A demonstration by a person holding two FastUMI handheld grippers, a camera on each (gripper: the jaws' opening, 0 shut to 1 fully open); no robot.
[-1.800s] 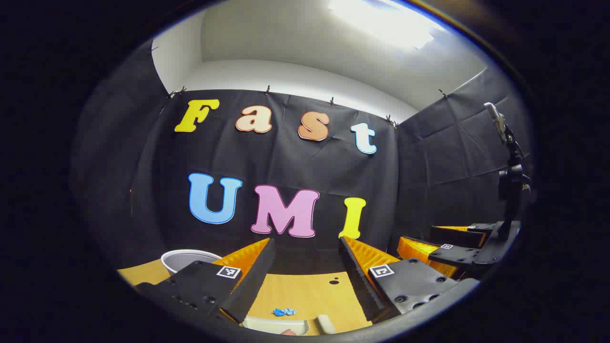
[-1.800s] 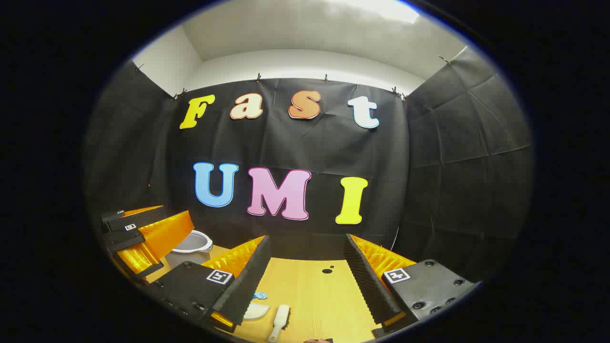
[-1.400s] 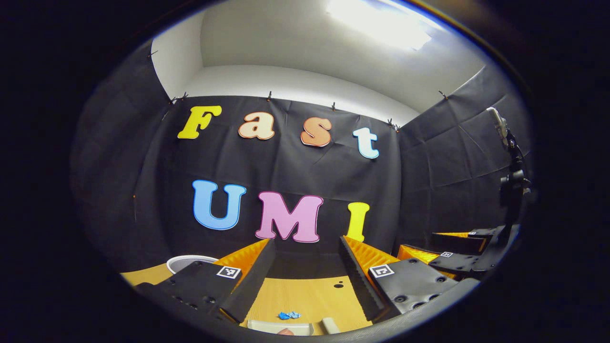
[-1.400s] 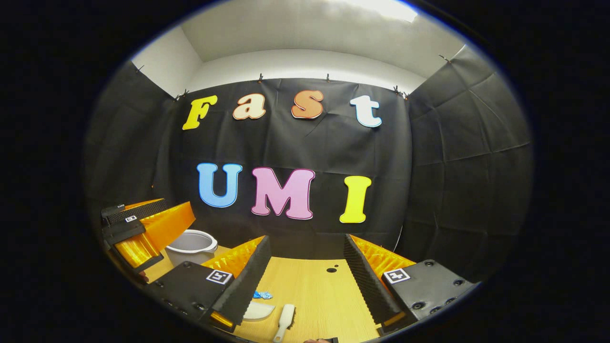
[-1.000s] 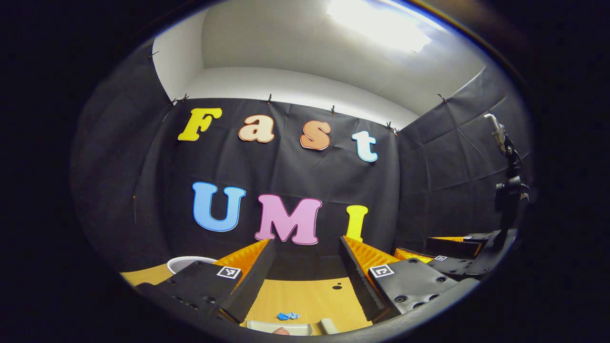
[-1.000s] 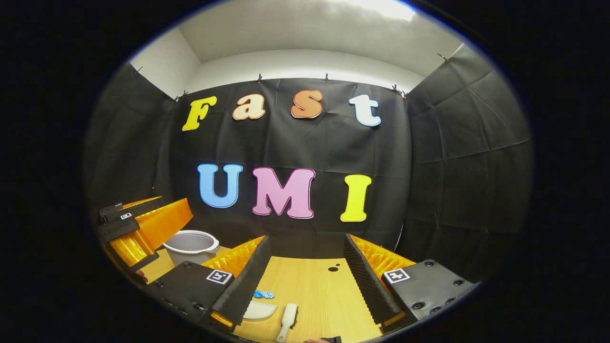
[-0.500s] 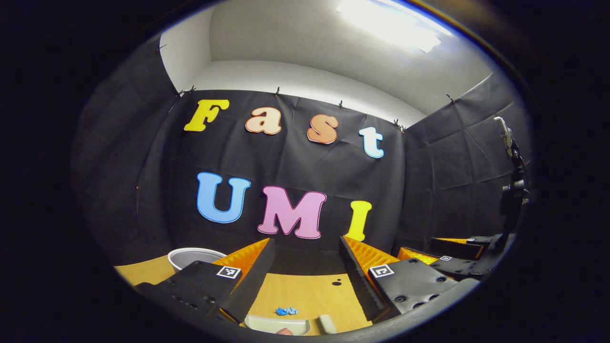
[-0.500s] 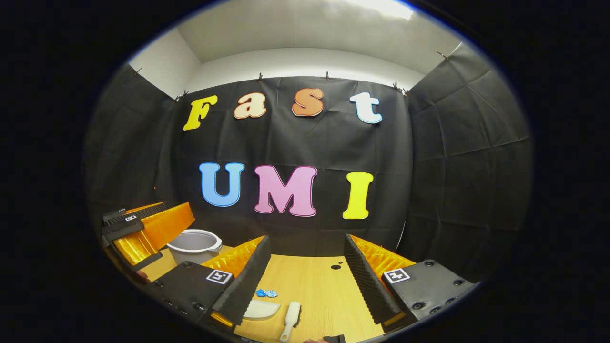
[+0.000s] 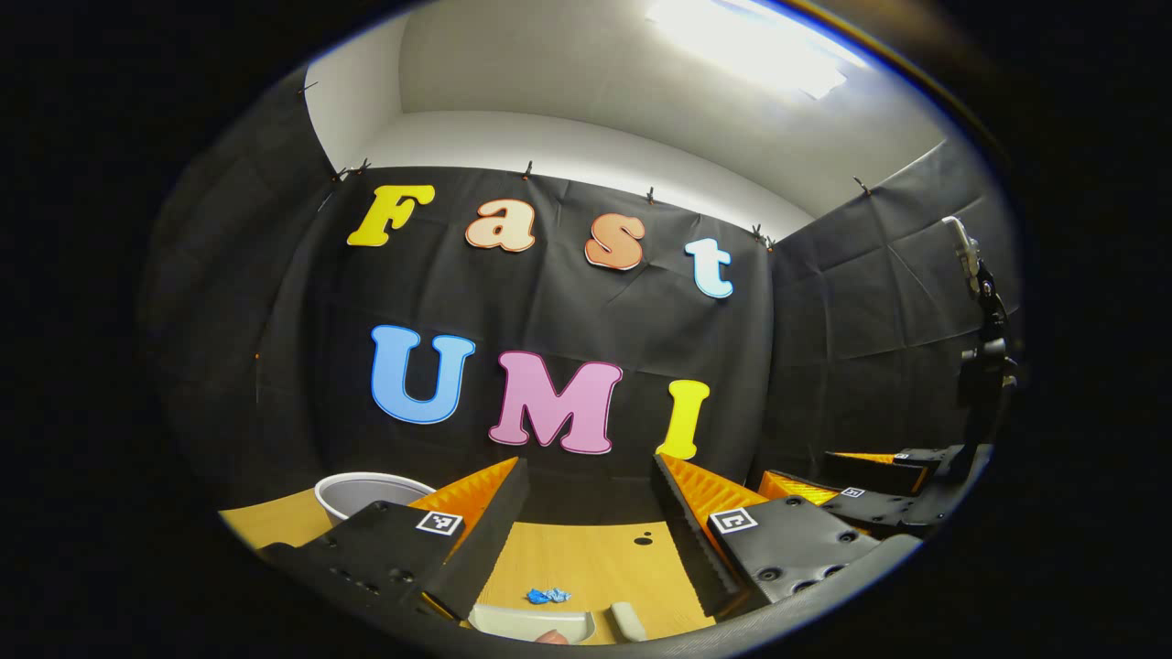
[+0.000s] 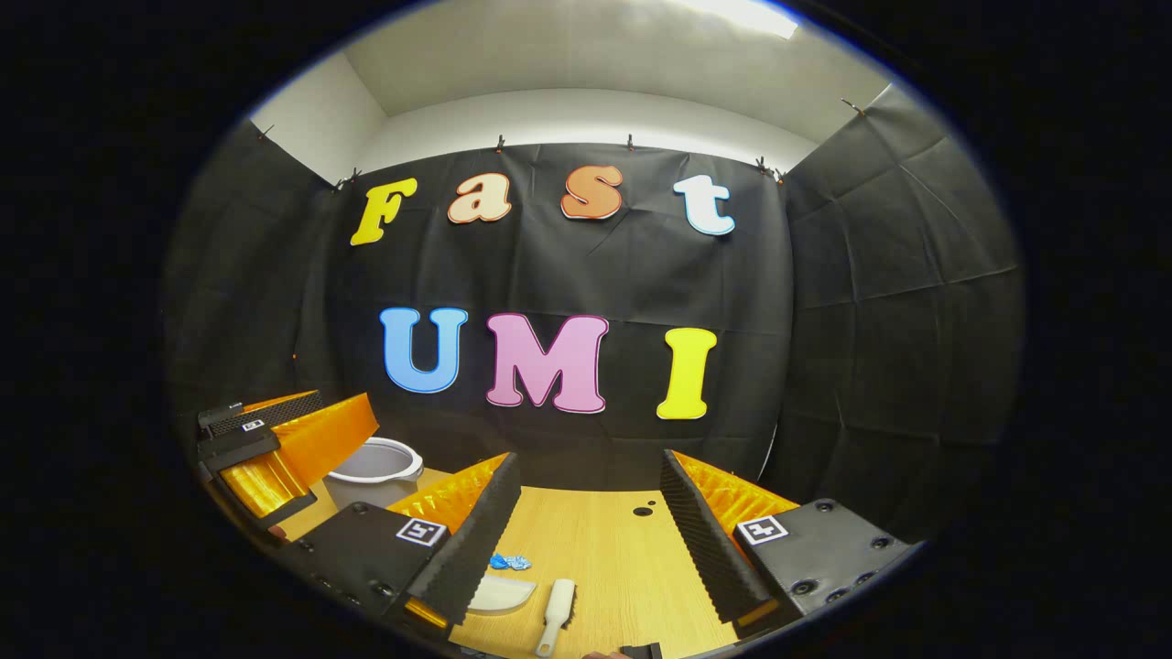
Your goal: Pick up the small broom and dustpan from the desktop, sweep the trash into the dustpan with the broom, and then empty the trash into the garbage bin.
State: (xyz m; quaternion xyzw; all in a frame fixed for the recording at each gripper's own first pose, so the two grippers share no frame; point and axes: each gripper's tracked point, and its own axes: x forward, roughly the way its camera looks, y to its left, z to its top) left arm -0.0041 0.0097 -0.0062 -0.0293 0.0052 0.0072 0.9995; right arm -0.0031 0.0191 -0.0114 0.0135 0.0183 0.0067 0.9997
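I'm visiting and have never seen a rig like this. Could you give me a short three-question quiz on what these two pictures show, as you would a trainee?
1. True or false: the left gripper is shut on the small broom.
2. Which lies closest to the blue trash on the desk? A) the dustpan B) the garbage bin C) the two dark holes in the desk
3. Fill in: in the right gripper view, the garbage bin stands toward the far ____ of the desk.

Key
1. False: both the left gripper and the right gripper are open and hold nothing; the broom lies on the desk.
2. A
3. left
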